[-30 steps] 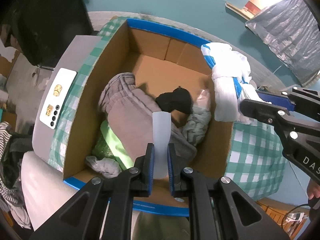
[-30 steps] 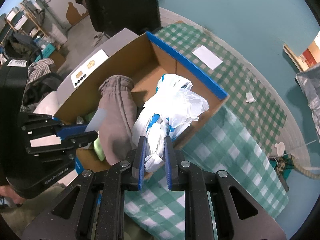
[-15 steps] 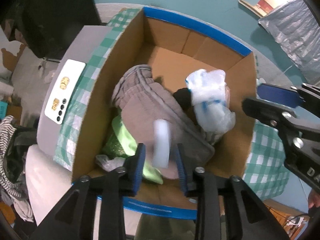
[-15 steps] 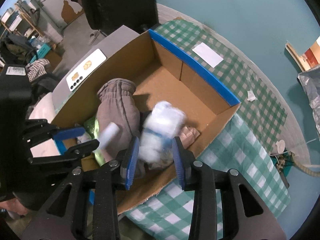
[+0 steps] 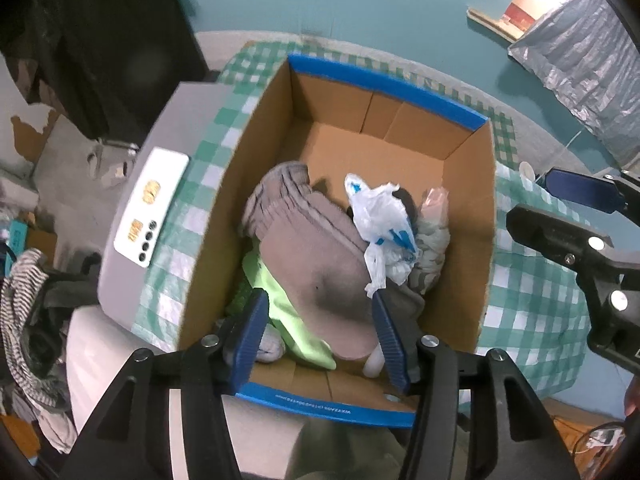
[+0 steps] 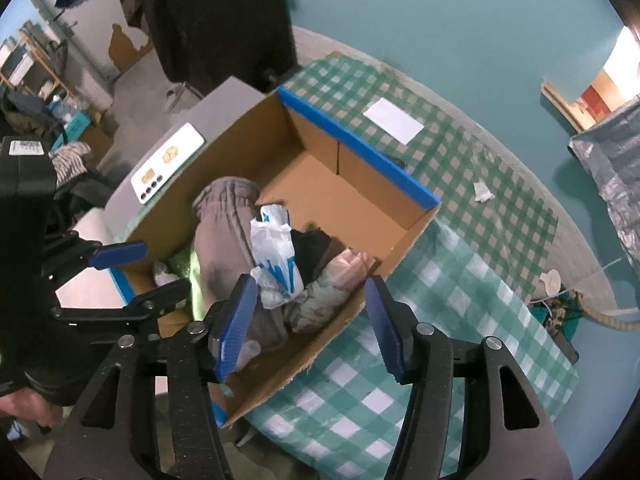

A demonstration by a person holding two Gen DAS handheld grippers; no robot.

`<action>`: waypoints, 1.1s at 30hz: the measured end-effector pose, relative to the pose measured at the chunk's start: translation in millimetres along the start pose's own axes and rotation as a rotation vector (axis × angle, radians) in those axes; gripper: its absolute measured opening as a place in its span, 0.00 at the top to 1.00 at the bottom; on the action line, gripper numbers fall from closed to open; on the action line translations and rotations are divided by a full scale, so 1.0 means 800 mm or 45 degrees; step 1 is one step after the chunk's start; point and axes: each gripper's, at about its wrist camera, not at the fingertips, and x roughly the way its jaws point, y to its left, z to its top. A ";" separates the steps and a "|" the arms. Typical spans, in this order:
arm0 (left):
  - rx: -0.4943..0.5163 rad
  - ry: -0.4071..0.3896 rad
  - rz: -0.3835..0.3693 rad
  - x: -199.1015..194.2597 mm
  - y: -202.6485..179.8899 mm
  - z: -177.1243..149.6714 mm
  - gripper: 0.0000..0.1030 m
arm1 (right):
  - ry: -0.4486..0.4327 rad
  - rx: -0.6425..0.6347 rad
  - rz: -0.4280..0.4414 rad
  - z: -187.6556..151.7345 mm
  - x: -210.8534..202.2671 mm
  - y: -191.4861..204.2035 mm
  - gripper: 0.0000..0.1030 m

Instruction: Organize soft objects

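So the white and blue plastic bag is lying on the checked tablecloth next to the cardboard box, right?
Not quite. The white and blue plastic bag lies inside the cardboard box, on top of the grey-brown garment, not on the checked tablecloth. The right wrist view shows it.

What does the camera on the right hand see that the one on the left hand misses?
Only the right view shows the white paper slip on the checked tablecloth and the left gripper from the side. Only the left view shows the right gripper from the side, and the box's printed blue near edge. Both show the cardboard box holding the brown garment and the white plastic bag. Both grippers' jaws are opening, gripping nothing.
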 end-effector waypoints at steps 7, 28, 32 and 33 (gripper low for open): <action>0.028 -0.097 -0.008 -0.044 -0.004 0.000 0.37 | -0.078 0.067 -0.012 0.000 -0.035 -0.005 0.40; 0.124 -0.294 -0.051 -0.129 -0.018 0.003 0.23 | -0.240 0.283 -0.114 -0.024 -0.106 -0.020 0.37; 0.169 -0.324 -0.041 -0.138 -0.025 0.002 0.23 | -0.255 0.326 -0.138 -0.033 -0.113 -0.022 0.37; 0.169 -0.329 -0.041 -0.140 -0.026 0.001 0.22 | -0.258 0.330 -0.145 -0.035 -0.114 -0.022 0.37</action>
